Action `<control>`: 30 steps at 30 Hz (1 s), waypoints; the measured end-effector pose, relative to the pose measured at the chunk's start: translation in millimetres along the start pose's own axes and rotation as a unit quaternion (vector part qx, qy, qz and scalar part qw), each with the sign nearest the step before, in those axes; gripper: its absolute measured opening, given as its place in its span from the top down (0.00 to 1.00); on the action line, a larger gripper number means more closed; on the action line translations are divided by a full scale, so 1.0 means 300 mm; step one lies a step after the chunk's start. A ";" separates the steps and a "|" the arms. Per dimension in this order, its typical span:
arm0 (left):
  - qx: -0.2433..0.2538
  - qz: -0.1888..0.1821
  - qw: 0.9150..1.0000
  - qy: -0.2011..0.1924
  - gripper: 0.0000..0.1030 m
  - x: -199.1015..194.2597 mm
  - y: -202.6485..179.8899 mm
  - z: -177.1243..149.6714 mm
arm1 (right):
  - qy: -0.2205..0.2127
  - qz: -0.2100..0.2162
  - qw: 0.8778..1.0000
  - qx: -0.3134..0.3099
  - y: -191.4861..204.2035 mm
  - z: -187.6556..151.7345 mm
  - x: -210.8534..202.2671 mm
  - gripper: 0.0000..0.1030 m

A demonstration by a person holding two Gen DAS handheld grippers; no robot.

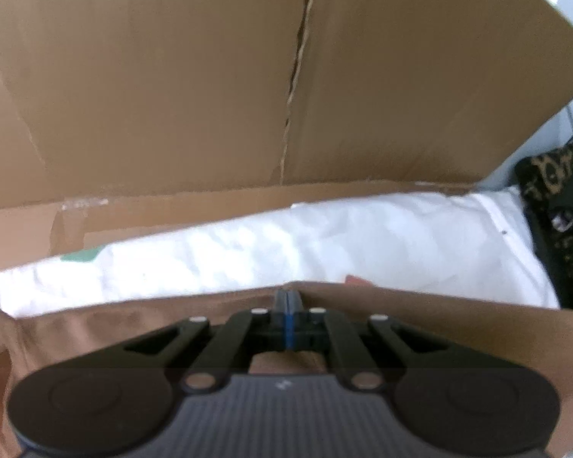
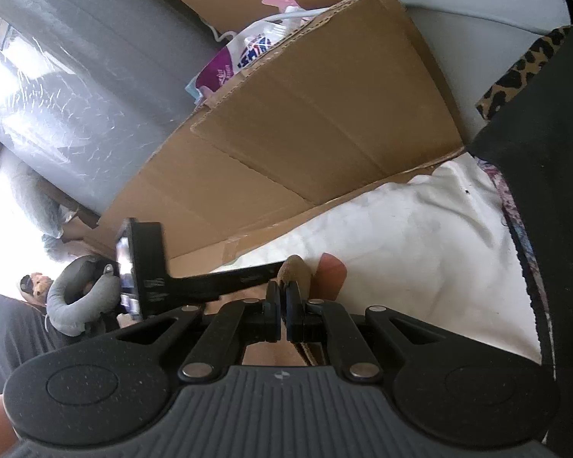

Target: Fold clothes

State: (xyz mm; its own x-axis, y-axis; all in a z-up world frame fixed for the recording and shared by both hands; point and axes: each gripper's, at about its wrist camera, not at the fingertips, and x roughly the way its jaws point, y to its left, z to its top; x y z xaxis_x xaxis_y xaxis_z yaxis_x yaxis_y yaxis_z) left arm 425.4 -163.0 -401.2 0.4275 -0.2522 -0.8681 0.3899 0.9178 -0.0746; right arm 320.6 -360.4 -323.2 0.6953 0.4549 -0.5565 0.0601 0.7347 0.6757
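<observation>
Left gripper (image 1: 286,299): jaws together, pinching the far edge of the brown garment (image 1: 420,320), which peaks slightly at the pinch. Garment is spread across the near part of the white sheet (image 1: 324,244), its far hem running roughly left to right under the gripper; cardboard (image 1: 172,76) stands behind the sheet. Right gripper (image 2: 284,292): jaws closed on a small tuft of the same brown cloth (image 2: 296,267), raised off the sheet. The left gripper's dark body (image 2: 145,263) shows to the left in the right wrist view, so both pinches look to sit on the one garment, well apart. Judgement on handling: cloth is thin, light and limp; it drapes and creases at the grip and will sag between the two holds unless kept taut. Little risk of damage; the main risk is a thin edge slipping out of a shallow pinch, or catching only one layer. Best holds: at the hem or corners, both layers caught, the two grips level so the fold line falls straight. Which part of the garment each grip has, I cannot tell.
</observation>
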 end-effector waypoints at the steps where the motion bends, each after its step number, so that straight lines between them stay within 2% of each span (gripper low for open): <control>1: 0.000 0.003 1.000 0.000 1.00 0.007 -0.001 -0.009 | 0.000 0.001 1.000 0.000 0.001 0.000 0.002 1.00; 7: -0.002 -0.004 1.000 -0.029 1.00 -0.032 -0.002 -0.028 | 0.002 0.000 1.000 -0.001 0.002 -0.008 0.009 1.00; 13: 0.014 -0.004 1.000 -0.027 1.00 -0.043 0.000 -0.038 | -0.004 0.000 1.000 0.006 -0.005 -0.004 0.007 1.00; 19: 0.012 -0.001 1.000 -0.014 1.00 0.005 0.003 -0.040 | 0.001 0.013 1.000 0.004 0.008 -0.012 0.013 1.00; 30: 0.030 -0.001 0.999 -0.023 1.00 0.042 0.002 -0.022 | 0.015 0.031 0.999 -0.004 0.037 -0.029 0.027 1.00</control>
State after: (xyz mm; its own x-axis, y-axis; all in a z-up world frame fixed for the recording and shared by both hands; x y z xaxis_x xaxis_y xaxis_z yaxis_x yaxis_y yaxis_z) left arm 425.7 -163.6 -415.5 0.4637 -0.2697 -0.8439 0.4389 0.8974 -0.0456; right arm 320.5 -344.1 -324.3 0.6761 0.5142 -0.5277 0.0119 0.7085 0.7056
